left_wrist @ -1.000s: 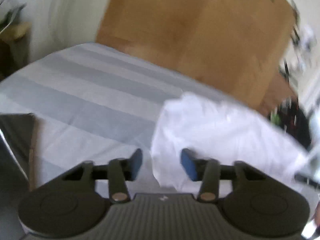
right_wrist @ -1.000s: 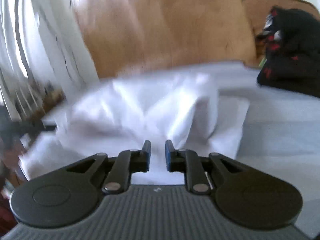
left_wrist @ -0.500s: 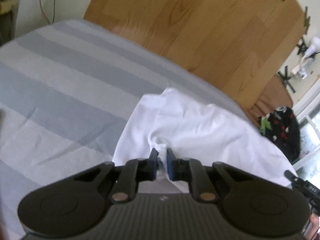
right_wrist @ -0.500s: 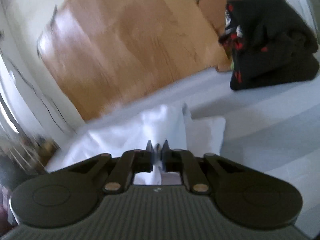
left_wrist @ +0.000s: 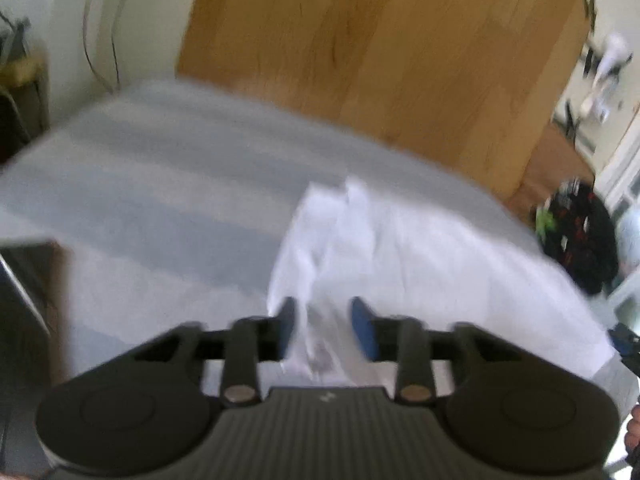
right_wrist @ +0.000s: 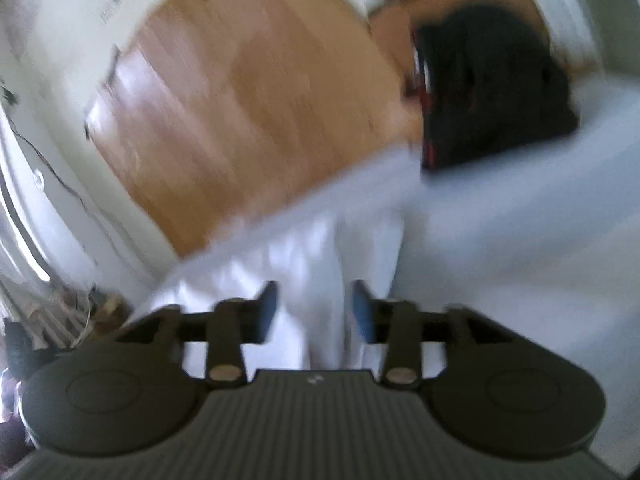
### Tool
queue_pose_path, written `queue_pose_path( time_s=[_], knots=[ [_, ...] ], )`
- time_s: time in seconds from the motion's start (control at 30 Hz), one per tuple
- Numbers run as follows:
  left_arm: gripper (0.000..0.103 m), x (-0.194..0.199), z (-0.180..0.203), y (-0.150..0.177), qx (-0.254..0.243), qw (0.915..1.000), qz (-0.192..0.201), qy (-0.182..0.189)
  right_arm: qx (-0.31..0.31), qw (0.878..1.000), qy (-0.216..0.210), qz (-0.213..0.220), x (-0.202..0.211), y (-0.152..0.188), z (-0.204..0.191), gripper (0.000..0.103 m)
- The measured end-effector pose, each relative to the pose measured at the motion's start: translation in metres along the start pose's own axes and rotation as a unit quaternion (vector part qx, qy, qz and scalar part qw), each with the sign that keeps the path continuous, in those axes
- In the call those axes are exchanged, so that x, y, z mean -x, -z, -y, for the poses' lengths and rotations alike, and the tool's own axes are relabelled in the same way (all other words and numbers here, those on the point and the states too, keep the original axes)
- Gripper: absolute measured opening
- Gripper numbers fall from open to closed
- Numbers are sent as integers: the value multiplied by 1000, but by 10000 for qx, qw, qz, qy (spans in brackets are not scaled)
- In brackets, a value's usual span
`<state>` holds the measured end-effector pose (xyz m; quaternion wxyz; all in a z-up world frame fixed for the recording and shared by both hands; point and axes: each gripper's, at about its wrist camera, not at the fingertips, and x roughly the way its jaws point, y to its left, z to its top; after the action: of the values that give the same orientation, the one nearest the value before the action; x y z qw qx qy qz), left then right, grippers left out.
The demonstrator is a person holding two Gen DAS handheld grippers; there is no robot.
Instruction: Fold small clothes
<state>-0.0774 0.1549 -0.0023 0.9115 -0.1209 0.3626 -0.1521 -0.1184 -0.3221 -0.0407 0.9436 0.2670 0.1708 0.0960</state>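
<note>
White fabric is sitting between both sets of jaws: left gripper [left_wrist: 323,328] and right gripper [right_wrist: 315,312] are each opening, pads coming off a ridge of the white garment [left_wrist: 420,256]. It's lying on the grey striped bed [left_wrist: 160,200], dark clothes [right_wrist: 492,92] piled near the far edge.

Both grippers [left_wrist: 323,322] [right_wrist: 315,312] opening (jaws apart)

White garment [left_wrist: 420,256], rumpled and partly folded, flat on the grey-striped bedsheet [left_wrist: 168,200].
</note>
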Motion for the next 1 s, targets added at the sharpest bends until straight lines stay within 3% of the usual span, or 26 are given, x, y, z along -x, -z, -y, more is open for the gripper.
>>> queue_pose_path(
  time_s=[0.1,0.17,0.2,0.27,0.3,0.33,0.37,0.4,0.53,0.6,0.63,0.67,0.73,0.8,0.83,0.93,1.0],
  knots=[
    [44,3,-2,-23,92,9995,266,-137,285,9994,179,103,-13,-25,-7,51],
    [49,-9,5,-36,-19,9994,342,7,397,9992,95,32,-34,-33,-11,51],
    [54,-18,9,-41,-73,9995,317,57,459,9989,100,-42,-49,-37,-14,51],
    [54,-43,18,-51,-137,9998,163,45,555,9980,113,-284,-73,-32,-15,51],
    [50,-57,21,-54,-157,9998,67,39,558,9973,101,-464,-86,-30,-12,51],
    [46,-66,23,-56,-151,9999,-17,43,545,9964,106,-644,-97,-26,-10,43],
    [20,-77,25,-55,-119,9998,-130,68,548,9946,106,-873,-108,-23,-9,8],
    [3,-87,26,-53,-76,9994,-295,146,564,9931,149,-1016,-116,-19,-8,8],
    [3,-91,21,-48,-14,9999,3,-114,920,9932,675,-231,-103,-25,-4,2],
    [3,-104,12,-46,264,9993,-240,-86,615,9923,1025,-321,-112,-24,13,3],
    [3,-108,12,-44,240,9992,-271,-173,662,9875,1375,-386,-115,-19,17,3],
    [4,-108,14,-43,160,9994,-255,-197,664,9859,1455,-491,-117,-15,22,3],
    [14,-102,20,-41,10,9990,-159,-406,401,9899,1321,-332,-102,-18,28,5],
    [25,-86,17,-41,44,9986,13,-534,466,9892,1386,126,-79,-25,24,8],
    [26,-75,15,-43,158,9982,184,-550,551,9879,1407,352,-68,-31,18,8],
    [25,-51,19,-48,488,9970,560,-220,756,9903,1018,561,-52,-35,-10,9],
    [26,-47,39,-47,338,9973,625,164,963,9940,382,359,-62,-31,-42,14]
  ],
)
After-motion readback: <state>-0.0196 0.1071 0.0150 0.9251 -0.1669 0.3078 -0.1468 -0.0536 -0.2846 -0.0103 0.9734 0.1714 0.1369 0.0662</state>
